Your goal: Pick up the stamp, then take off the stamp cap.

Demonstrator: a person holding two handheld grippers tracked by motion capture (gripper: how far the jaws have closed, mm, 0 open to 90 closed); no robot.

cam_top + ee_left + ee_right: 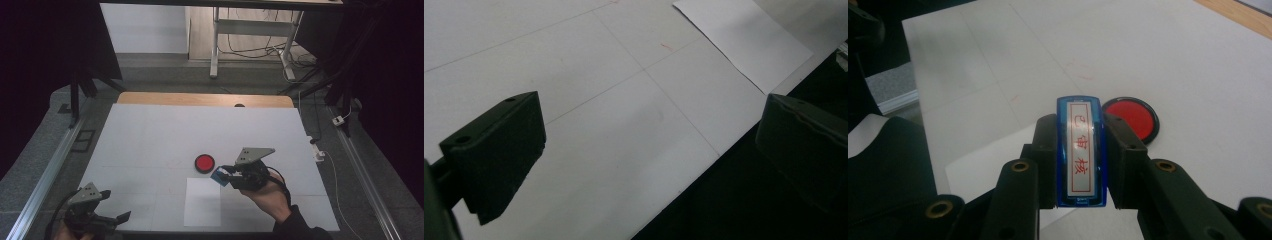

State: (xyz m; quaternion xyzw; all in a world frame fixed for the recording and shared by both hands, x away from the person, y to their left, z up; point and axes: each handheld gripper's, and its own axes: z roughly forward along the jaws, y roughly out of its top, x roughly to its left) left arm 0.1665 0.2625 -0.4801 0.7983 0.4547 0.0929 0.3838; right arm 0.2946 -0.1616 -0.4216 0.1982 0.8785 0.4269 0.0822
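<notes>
A blue stamp (1081,150) with a white label and red characters is clamped between the jaws of my right gripper (1081,165). In the high view that right gripper (223,176) holds the blue stamp (219,176) just above the top right corner of a white paper sheet (202,200). A round red ink pad (204,163) in a black case lies just left of it, the ink pad (1130,119) showing behind the stamp. My left gripper (114,206) is open near the table's front left edge, its jaws wide apart over the white table (624,130).
The white paper sheet (744,42) lies near the front edge of the white table (150,140). The table's front edge (704,170) drops to dark floor. A wooden strip (205,99) runs along the far edge. Metal rails flank both sides.
</notes>
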